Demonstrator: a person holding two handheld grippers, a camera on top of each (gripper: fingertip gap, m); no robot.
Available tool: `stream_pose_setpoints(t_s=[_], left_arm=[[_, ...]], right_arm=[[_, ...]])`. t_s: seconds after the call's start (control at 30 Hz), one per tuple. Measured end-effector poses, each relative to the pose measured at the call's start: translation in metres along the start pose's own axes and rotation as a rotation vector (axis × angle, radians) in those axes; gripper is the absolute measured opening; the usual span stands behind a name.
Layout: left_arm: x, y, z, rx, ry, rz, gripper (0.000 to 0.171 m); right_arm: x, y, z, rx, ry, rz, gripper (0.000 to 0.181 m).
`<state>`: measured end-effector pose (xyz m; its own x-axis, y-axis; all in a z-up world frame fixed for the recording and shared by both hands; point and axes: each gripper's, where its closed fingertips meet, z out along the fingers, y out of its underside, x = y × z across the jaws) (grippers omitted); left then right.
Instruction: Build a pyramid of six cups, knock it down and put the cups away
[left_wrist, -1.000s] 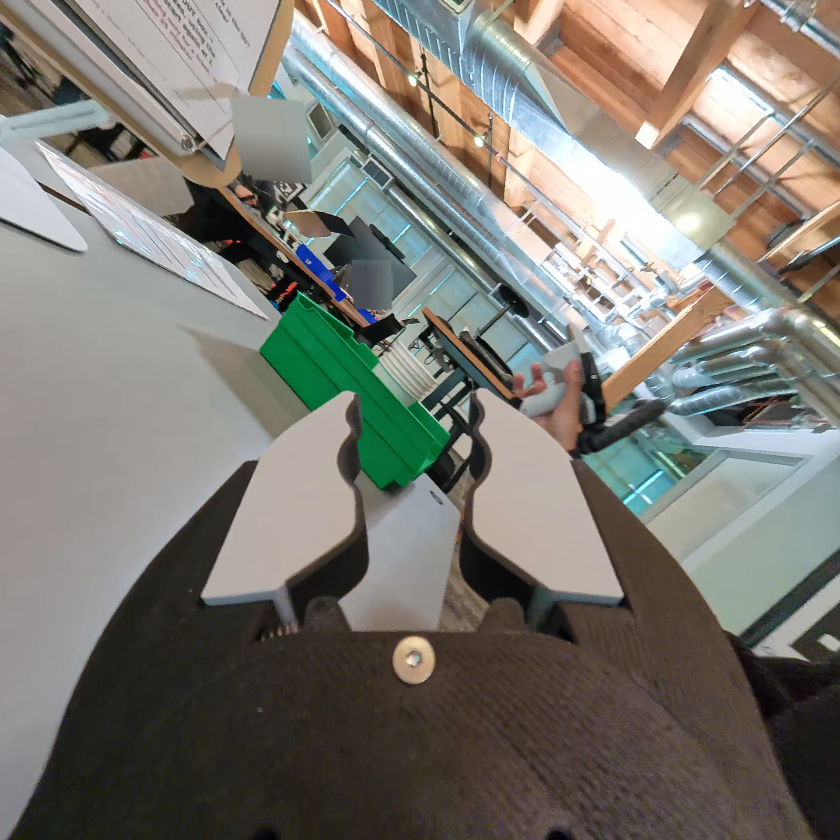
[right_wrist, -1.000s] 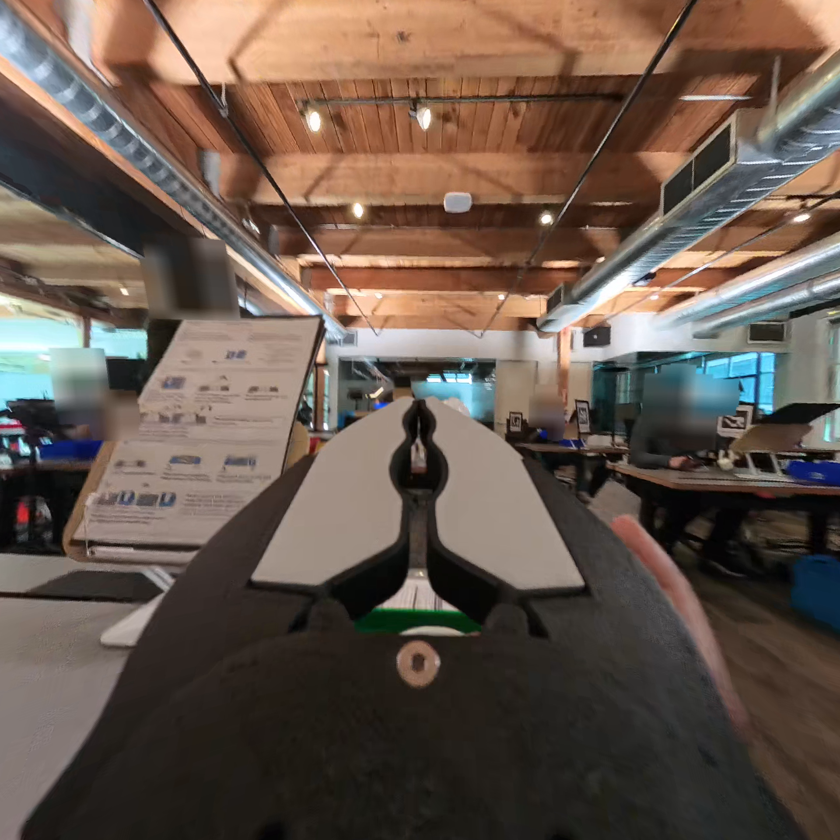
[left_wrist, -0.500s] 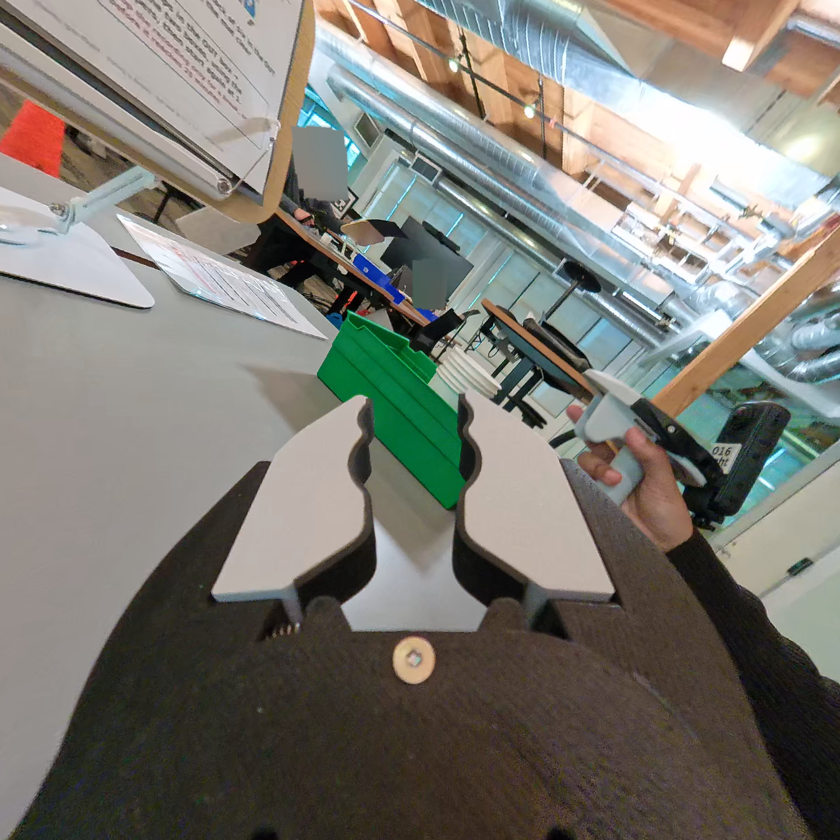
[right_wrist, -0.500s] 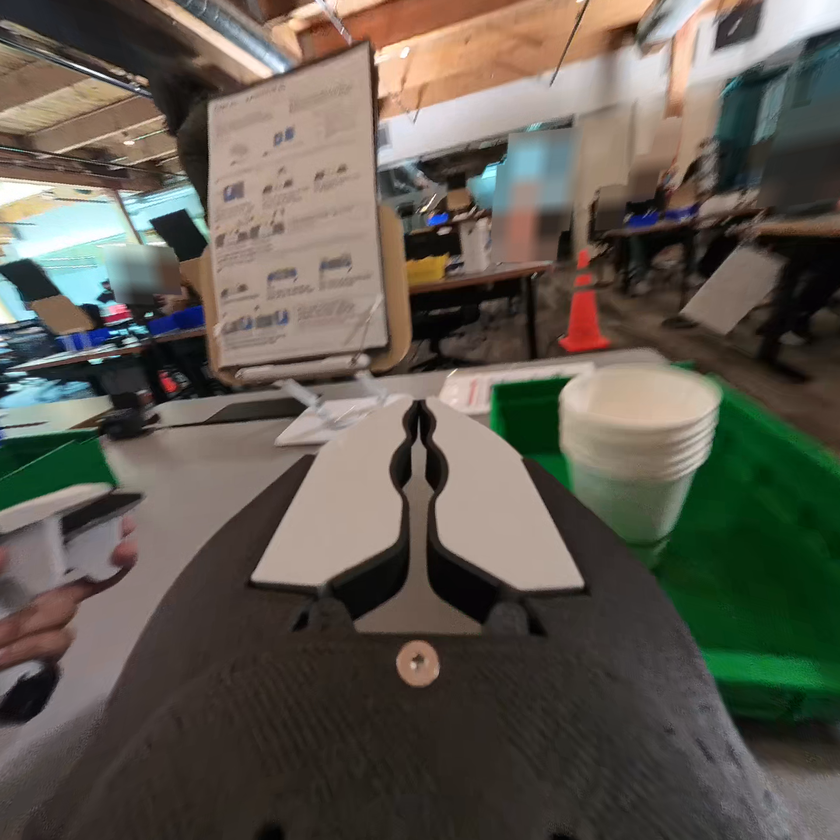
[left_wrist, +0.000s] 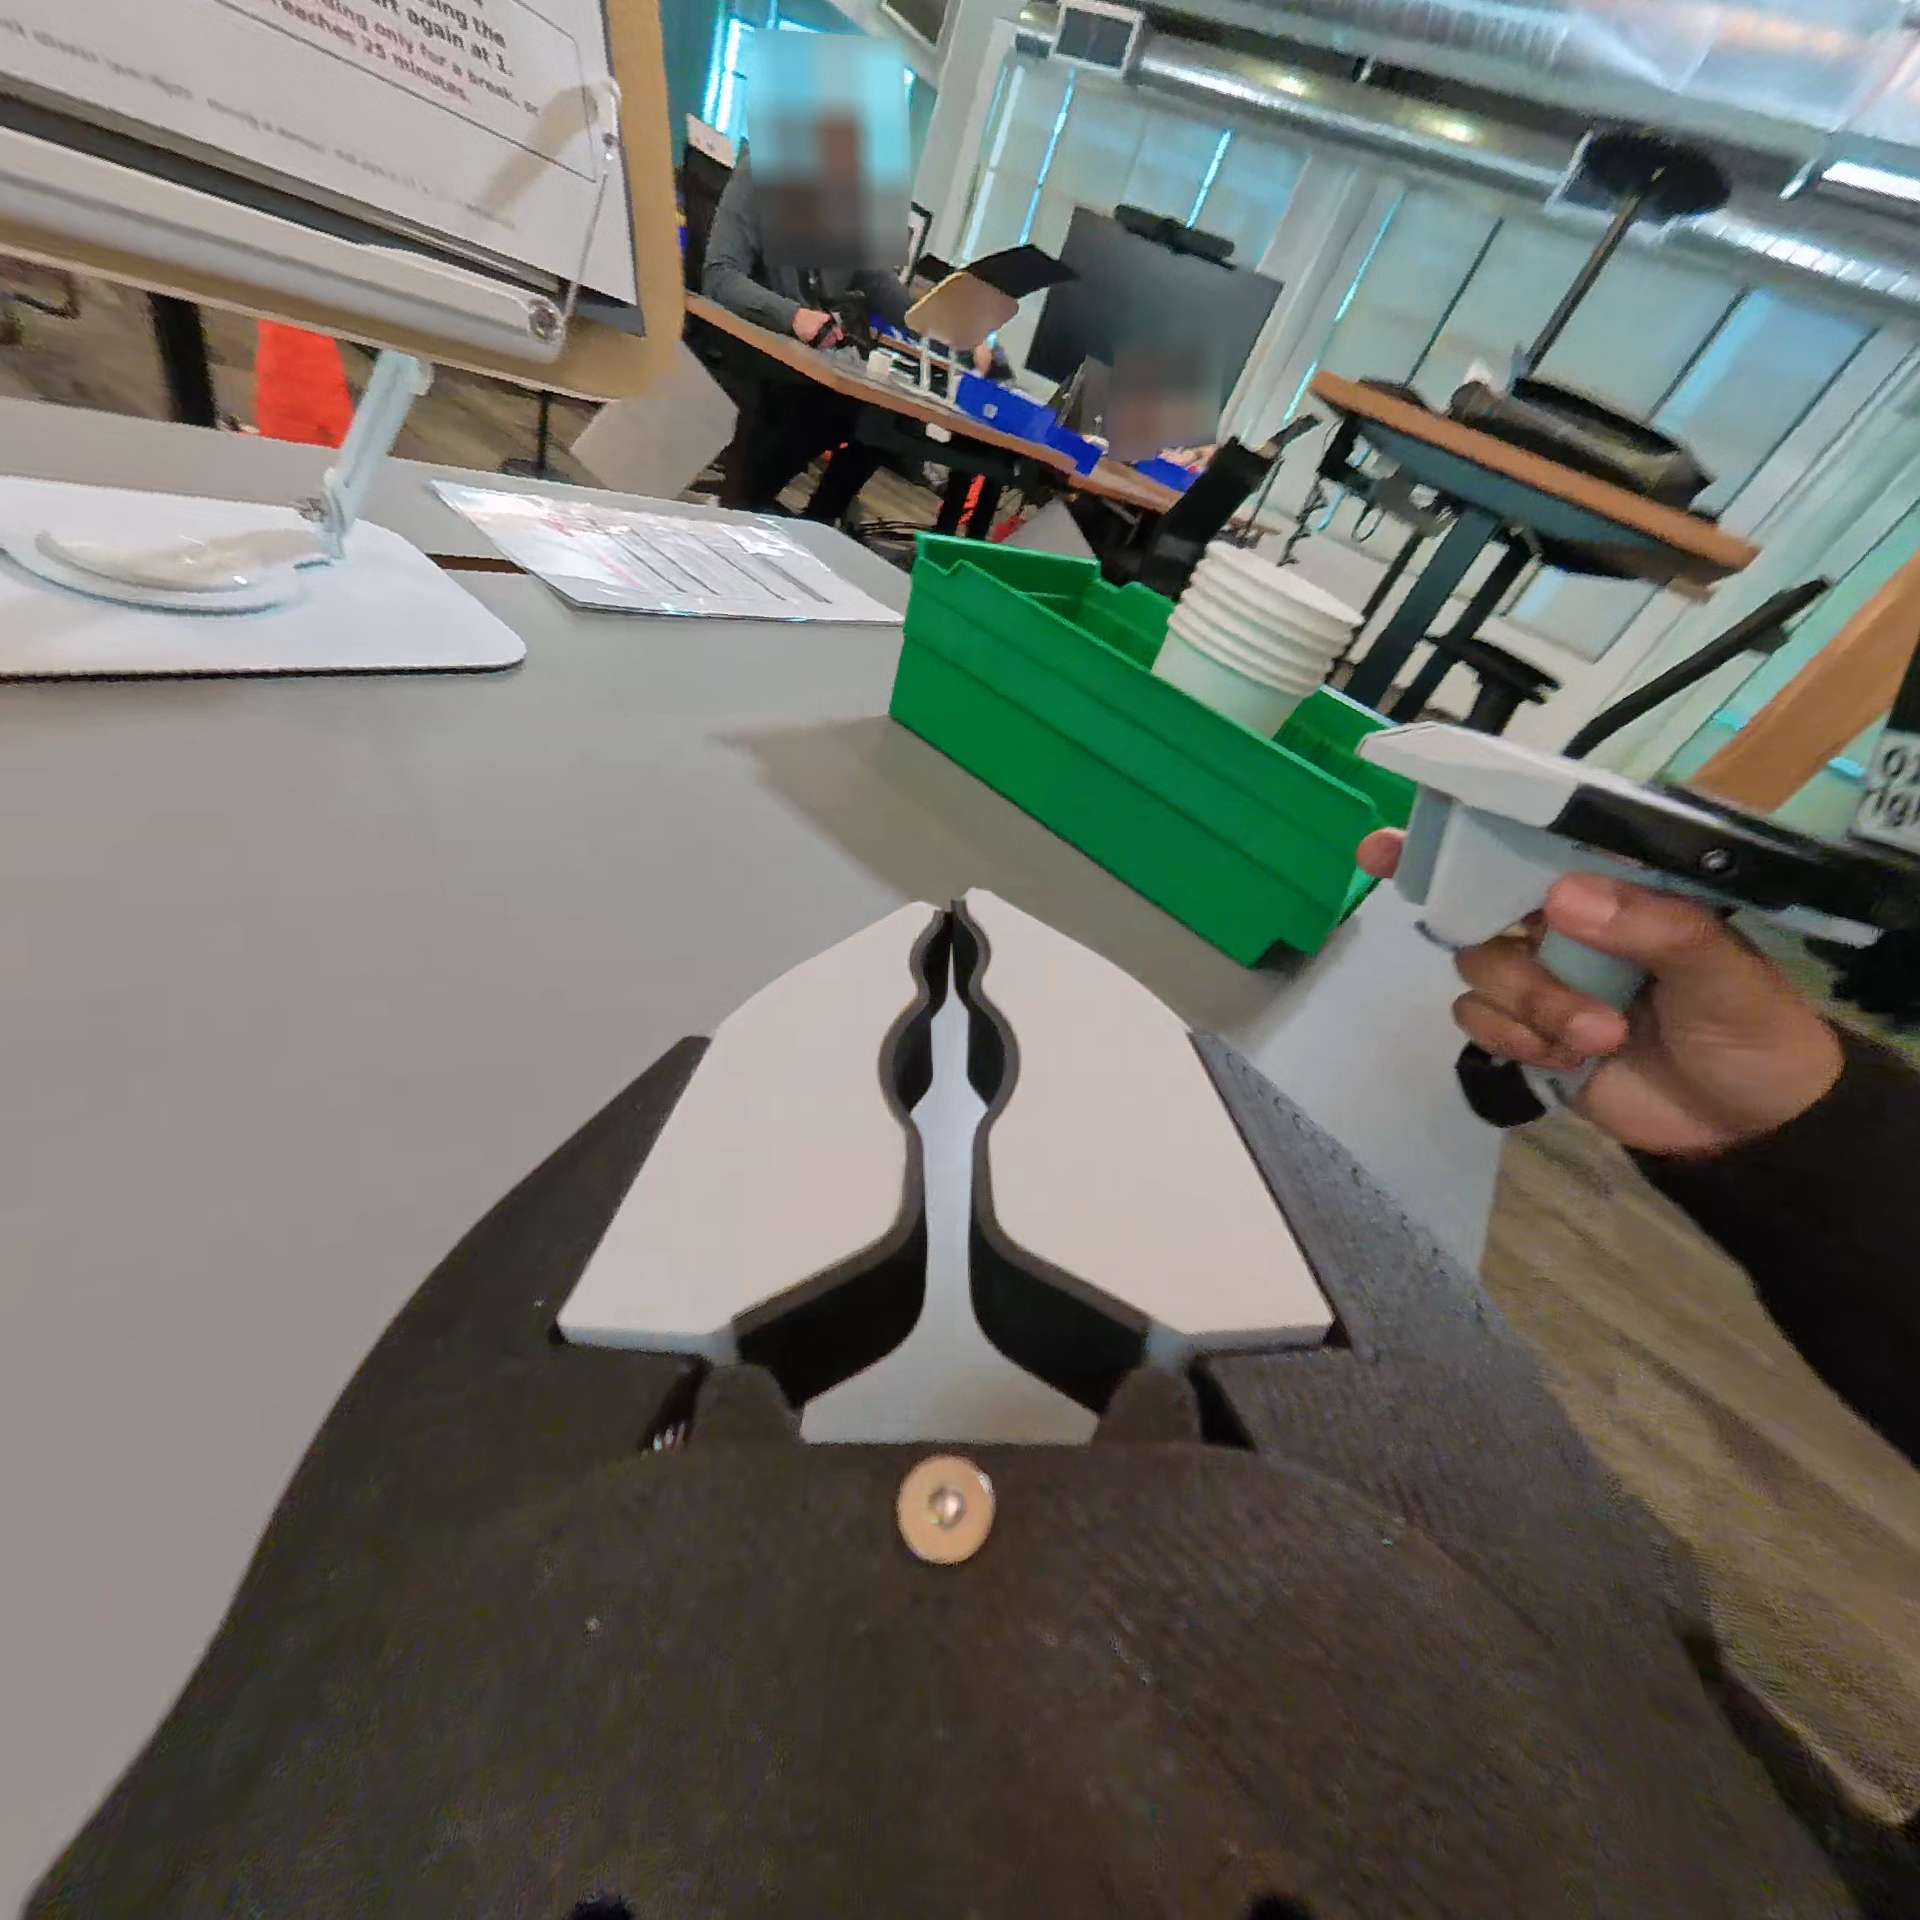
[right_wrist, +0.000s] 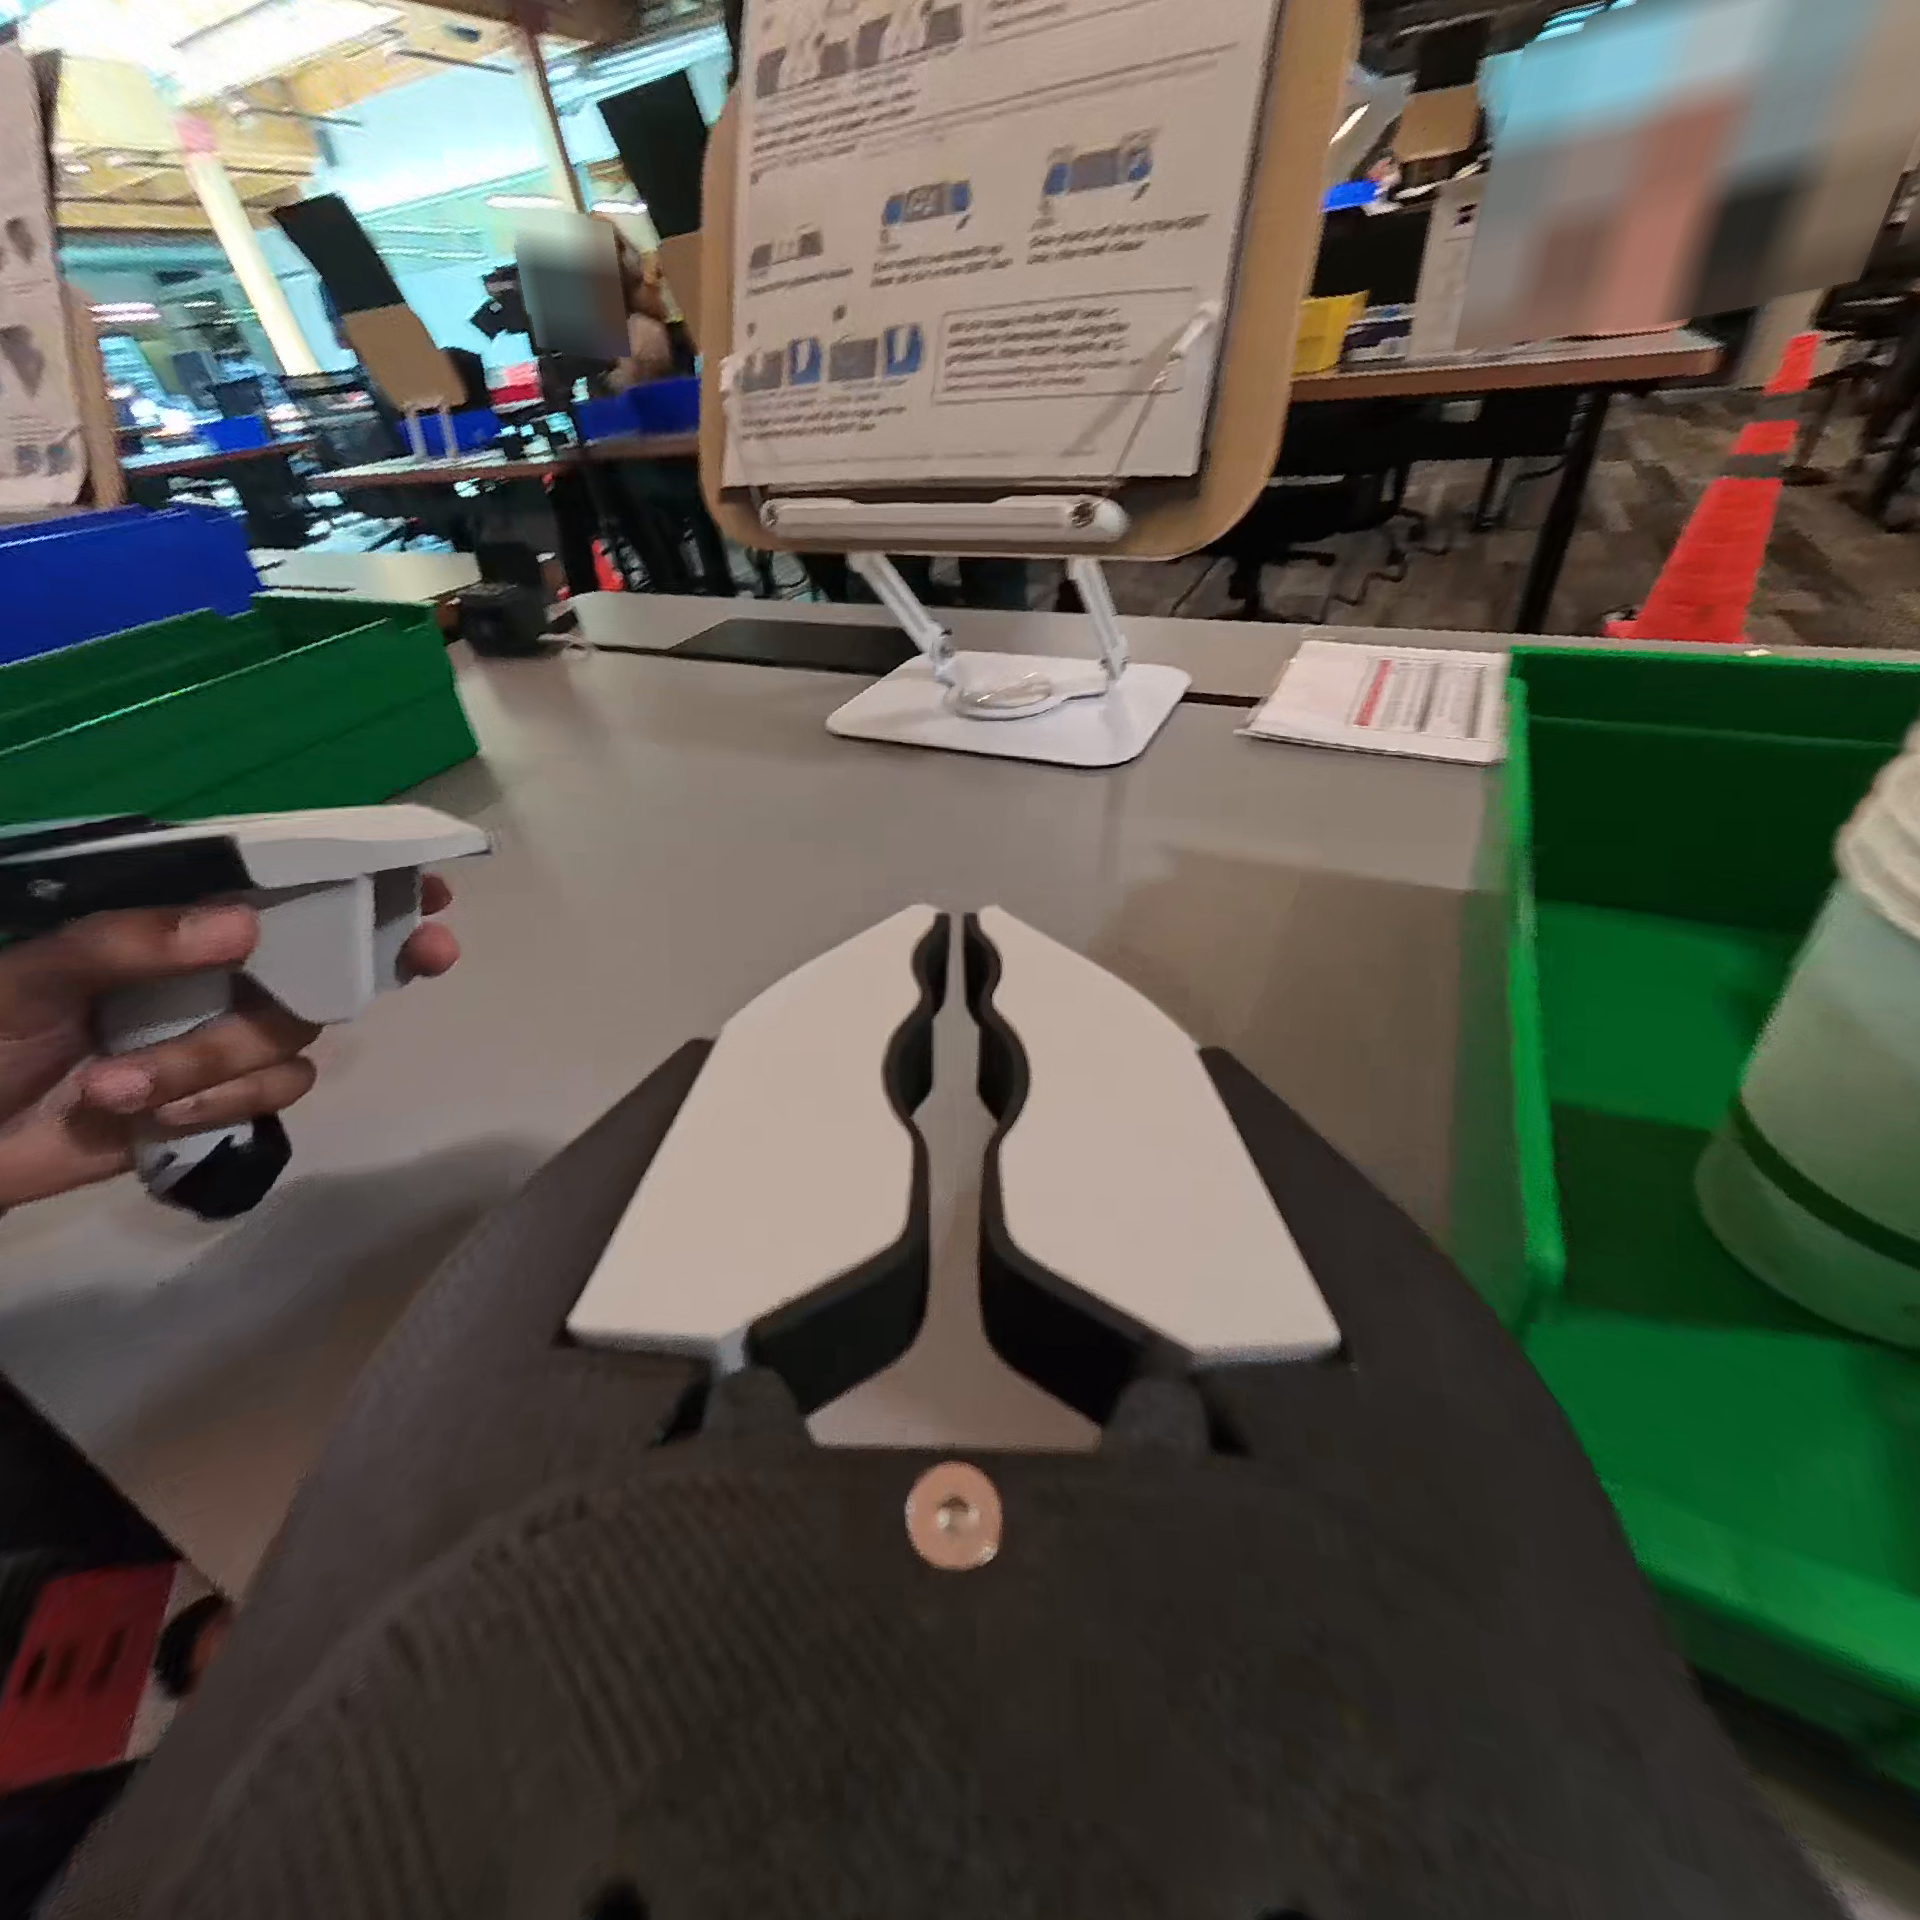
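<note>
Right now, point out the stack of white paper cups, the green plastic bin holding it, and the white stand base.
stack of white paper cups (left_wrist: 1252, 649), left wrist view, side
green plastic bin (left_wrist: 1091, 769), left wrist view, near wall
white stand base (right_wrist: 1091, 717), right wrist view, bare plate

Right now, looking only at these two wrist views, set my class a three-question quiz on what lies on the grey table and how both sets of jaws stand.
1. True or false: the stack of white paper cups stands inside the green plastic bin.
2. Multiple choice: the left gripper is A) shut on a cup, B) shut and empty, C) wide open.
3. Fill in: the white document stand rests on the grey ____.

Key
1. True.
2. B; its jaws meet at the tips with nothing between them. The right gripper is likewise closed on nothing.
3. Table.
</note>
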<state>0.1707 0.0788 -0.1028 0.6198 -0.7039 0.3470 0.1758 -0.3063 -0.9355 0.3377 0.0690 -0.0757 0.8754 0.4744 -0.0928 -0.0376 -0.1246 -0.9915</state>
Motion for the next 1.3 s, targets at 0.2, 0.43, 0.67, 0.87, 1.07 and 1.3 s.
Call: stream_pose_setpoints(t_s=[0.2, 0.43, 0.67, 0.87, 1.07, 1.3], left_arm=[[-0.016, -0.001, -0.017, -0.001, -0.100, 0.102, 0.000], [-0.046, -0.023, -0.047, 0.116, -0.236, 0.053, 0.000], [-0.057, -0.018, -0.047, 0.097, -0.244, -0.019, 0.000], [-0.053, -0.010, -0.039, 0.048, -0.221, -0.020, 0.001], [-0.051, -0.006, -0.036, 0.036, -0.194, -0.079, 0.001], [-0.048, -0.002, -0.034, 0.020, -0.195, -0.059, 0.001]], right_arm=[[-0.025, 0.025, 0.025, -0.135, -0.114, -0.012, 0.032], [-0.034, 0.019, 0.033, -0.103, -0.077, -0.180, 0.033], [0.015, -0.030, 0.006, 0.108, 0.102, -0.203, 0.051], [0.138, -0.070, -0.077, 0.333, 0.408, -0.027, 0.062], [0.257, -0.028, -0.130, 0.191, 0.677, 0.099, 0.074], [0.288, 0.047, -0.122, -0.112, 0.645, 0.243, 0.063]])
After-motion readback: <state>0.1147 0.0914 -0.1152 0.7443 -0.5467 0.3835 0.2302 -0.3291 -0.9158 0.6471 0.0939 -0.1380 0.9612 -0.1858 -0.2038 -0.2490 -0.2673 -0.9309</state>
